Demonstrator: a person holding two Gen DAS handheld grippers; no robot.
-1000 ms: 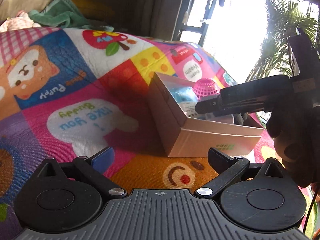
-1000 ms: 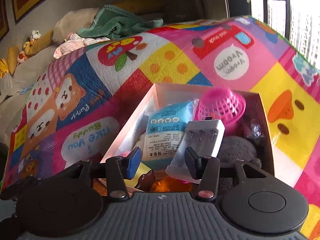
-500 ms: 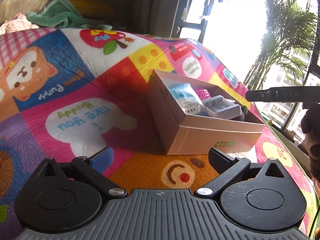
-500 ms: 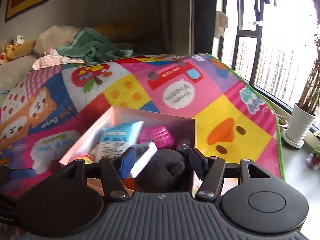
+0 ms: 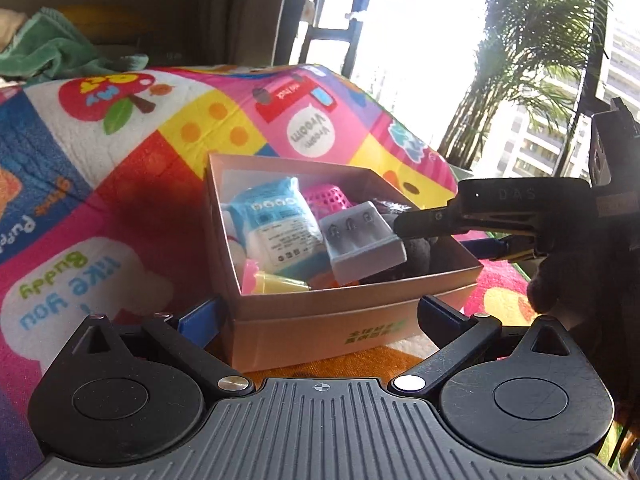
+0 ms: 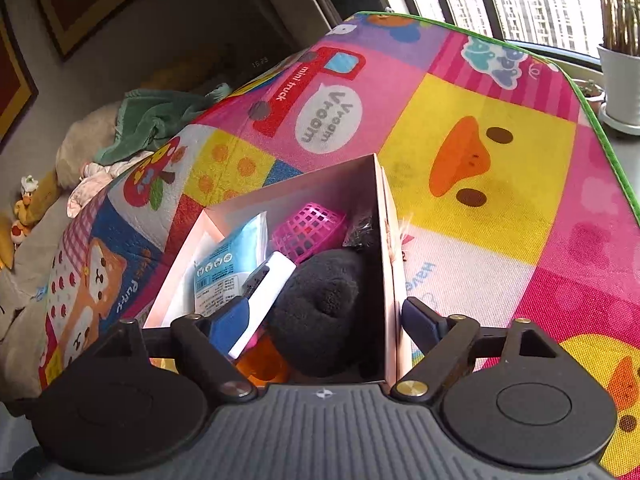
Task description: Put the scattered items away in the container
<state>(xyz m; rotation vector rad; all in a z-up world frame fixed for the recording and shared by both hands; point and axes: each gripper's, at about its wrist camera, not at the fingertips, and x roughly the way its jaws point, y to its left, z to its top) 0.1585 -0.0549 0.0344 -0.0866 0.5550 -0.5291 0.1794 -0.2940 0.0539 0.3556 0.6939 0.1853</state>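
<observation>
Straddling the box's (image 6: 384, 264) side wall, the right claw (image 6: 326, 320) has just been spreading, empty.

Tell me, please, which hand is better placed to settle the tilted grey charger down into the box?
The right gripper: its fingers, which have just been opening, straddle the box wall beside the charger; the left gripper sits outside the near wall.
</observation>
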